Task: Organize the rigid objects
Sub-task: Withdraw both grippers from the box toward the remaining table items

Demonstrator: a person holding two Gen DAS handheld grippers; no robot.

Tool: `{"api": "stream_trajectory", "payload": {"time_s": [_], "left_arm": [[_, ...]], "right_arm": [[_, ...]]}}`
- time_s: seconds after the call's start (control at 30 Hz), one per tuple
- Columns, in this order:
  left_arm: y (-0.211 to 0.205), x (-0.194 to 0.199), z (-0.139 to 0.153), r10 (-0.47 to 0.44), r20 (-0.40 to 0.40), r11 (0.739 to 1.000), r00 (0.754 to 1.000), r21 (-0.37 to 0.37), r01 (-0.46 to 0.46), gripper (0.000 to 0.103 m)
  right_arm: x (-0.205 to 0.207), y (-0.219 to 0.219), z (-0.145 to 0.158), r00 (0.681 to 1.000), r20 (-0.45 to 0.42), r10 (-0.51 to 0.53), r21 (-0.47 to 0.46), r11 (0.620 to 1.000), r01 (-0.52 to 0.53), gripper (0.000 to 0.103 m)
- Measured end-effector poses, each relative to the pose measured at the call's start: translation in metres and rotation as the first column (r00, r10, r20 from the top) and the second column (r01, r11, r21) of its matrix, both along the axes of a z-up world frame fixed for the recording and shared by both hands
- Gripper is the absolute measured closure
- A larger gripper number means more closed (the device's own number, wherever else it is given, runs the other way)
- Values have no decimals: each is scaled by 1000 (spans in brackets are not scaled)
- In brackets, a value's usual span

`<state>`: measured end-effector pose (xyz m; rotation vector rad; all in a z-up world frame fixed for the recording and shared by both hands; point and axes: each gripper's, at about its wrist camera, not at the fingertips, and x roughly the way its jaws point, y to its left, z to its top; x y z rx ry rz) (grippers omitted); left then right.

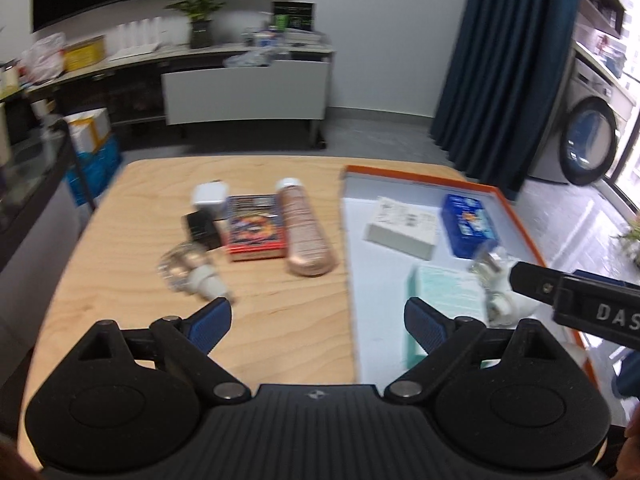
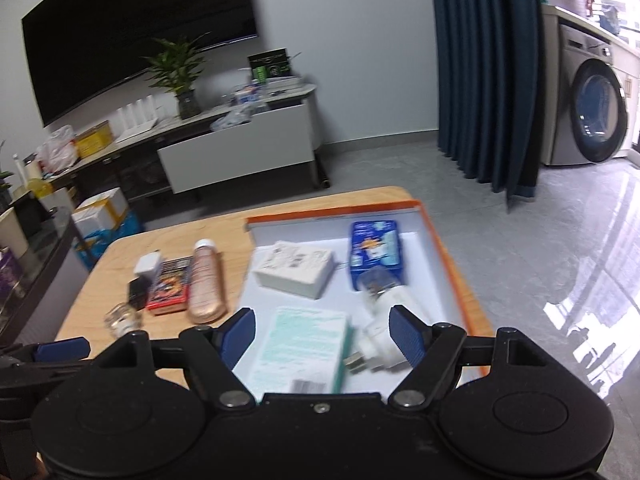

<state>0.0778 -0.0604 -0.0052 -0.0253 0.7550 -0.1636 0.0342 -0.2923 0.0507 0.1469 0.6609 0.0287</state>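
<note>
An orange-rimmed white tray (image 1: 520,210) (image 2: 444,246) on the wooden table holds a white box (image 1: 400,227) (image 2: 294,270), a blue box (image 1: 468,224) (image 2: 374,250), a teal-and-white box (image 1: 444,292) (image 2: 304,350) and a light bulb (image 1: 496,280) (image 2: 380,320). Left of the tray lie a copper bottle (image 1: 306,236) (image 2: 206,288), a red card box (image 1: 254,228) (image 2: 170,286), a white charger (image 1: 210,196), a black block (image 1: 202,230) and a second bulb (image 1: 192,272) (image 2: 122,320). My left gripper (image 1: 318,320) is open and empty above the table's near edge. My right gripper (image 2: 322,340) is open and empty over the tray, by the bulb.
Beyond the table are a low cabinet with a plant (image 1: 200,4), a white panel (image 1: 244,92), a dark blue curtain (image 1: 508,60) and a washing machine (image 2: 592,116). Stacked boxes (image 1: 90,148) stand on the floor at the left.
</note>
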Motion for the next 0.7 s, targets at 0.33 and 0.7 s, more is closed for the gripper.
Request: {"api": "stream_trajectory", "payload": {"time_s": [0.33, 0.7], "left_arm": [[41, -7, 7, 111, 10, 994, 994, 4, -111, 7], [53, -7, 8, 134, 17, 991, 991, -6, -134, 7]], "right_arm": [[-1, 42, 1, 995, -11, 98, -8, 995, -98, 15], [1, 62, 1, 991, -15, 134, -27, 991, -134, 15]]}}
